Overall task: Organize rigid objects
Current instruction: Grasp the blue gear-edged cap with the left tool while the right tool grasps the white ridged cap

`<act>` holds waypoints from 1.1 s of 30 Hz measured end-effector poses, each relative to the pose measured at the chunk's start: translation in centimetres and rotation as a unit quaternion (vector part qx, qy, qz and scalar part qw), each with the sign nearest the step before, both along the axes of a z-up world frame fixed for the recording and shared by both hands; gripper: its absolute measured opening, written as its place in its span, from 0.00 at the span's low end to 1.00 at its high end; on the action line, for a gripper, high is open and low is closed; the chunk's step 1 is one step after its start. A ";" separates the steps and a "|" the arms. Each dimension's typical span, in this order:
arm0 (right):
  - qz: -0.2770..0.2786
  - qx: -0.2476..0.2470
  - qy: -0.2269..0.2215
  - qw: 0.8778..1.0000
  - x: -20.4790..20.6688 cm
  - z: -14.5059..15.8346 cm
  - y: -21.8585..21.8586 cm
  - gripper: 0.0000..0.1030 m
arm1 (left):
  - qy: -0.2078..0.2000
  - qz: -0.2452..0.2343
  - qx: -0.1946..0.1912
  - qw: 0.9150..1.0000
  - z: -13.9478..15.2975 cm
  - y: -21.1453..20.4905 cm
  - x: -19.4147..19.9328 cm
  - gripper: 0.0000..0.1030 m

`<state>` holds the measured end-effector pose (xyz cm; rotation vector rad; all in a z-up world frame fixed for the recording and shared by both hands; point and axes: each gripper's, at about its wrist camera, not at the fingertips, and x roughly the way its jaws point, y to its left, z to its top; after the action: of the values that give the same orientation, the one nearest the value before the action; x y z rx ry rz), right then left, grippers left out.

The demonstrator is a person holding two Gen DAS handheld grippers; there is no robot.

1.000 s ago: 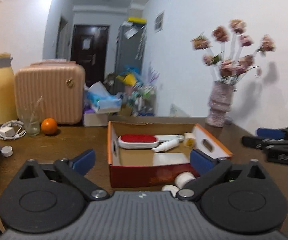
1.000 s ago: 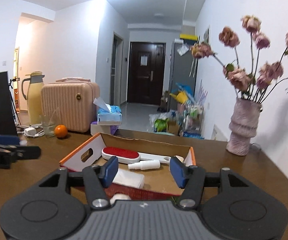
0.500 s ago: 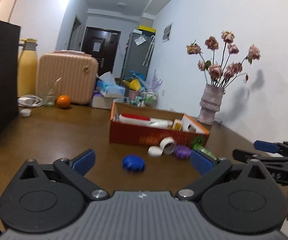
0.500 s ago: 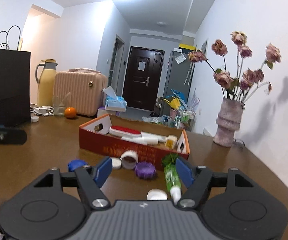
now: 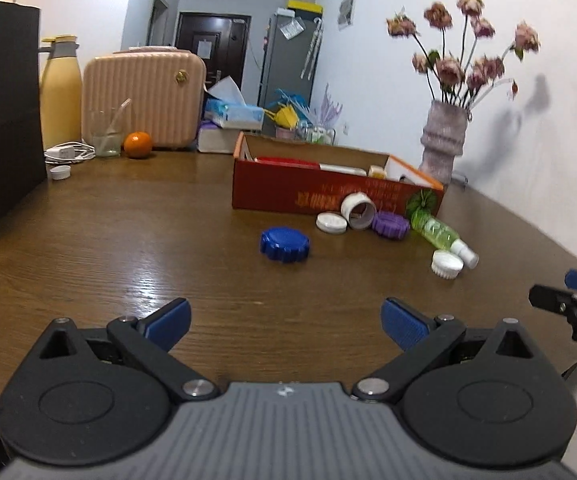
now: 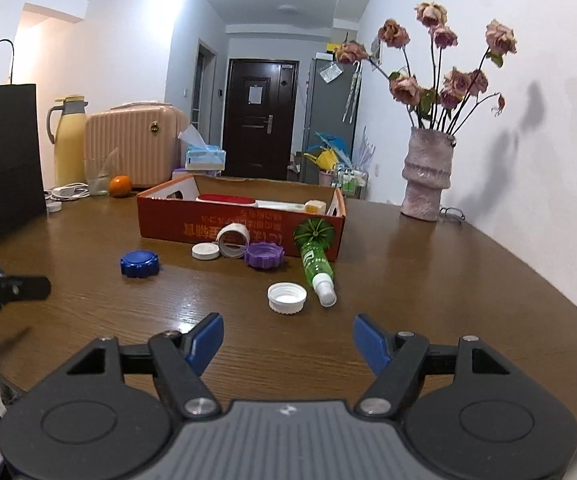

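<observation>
A red cardboard box [image 5: 328,196] [image 6: 240,220] stands mid-table and holds a red-topped brush [image 6: 226,199] and small bottles. In front of it lie a blue cap [image 5: 284,243] [image 6: 139,263], a flat white lid [image 5: 331,222] [image 6: 205,251], a white ring cap on its side [image 6: 232,241], a purple cap [image 5: 390,226] [image 6: 264,255], a green bottle [image 5: 440,236] [image 6: 315,266] and a white ribbed cap [image 5: 446,264] [image 6: 287,297]. My left gripper [image 5: 286,322] and right gripper [image 6: 288,340] are both open and empty, low over the near table edge.
A black paper bag [image 5: 0,120] stands at the left. A yellow jug [image 5: 58,92], pink case [image 5: 142,100], glass, orange [image 5: 137,144] and tissue box [image 6: 204,156] line the back. A vase of dried roses [image 6: 426,176] stands at the right by the wall.
Both grippers have pulled back from above the box toward the near table edge and dropped lower, so the loose caps and bottle in front of the box have come into view. Both jaws stay open.
</observation>
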<state>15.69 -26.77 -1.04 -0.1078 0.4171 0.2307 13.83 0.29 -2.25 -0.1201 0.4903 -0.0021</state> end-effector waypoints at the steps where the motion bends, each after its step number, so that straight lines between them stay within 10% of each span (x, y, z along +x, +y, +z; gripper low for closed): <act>1: 0.003 -0.001 0.003 1.000 0.4 -0.2 0.1 0.69 | 0.003 -0.002 0.005 1.000 -0.2 -0.1 0.3 1.00; 17: 0.002 -0.023 0.082 0.996 12.0 -3.6 2.3 0.60 | 0.050 -0.020 0.032 0.998 -1.9 0.1 12.6 0.88; 27: 0.019 -0.025 0.099 0.995 16.5 -4.3 3.4 0.39 | 0.077 -0.016 0.004 0.997 -2.8 0.9 17.5 0.53; 33: 0.029 -0.032 0.098 0.994 17.1 -4.3 4.1 0.38 | 0.074 -0.025 0.005 0.997 -2.8 0.7 17.7 0.53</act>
<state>32.84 -22.67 -5.34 -0.1616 0.6177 0.2856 31.49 1.01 -5.07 -0.0988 0.6411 -0.0405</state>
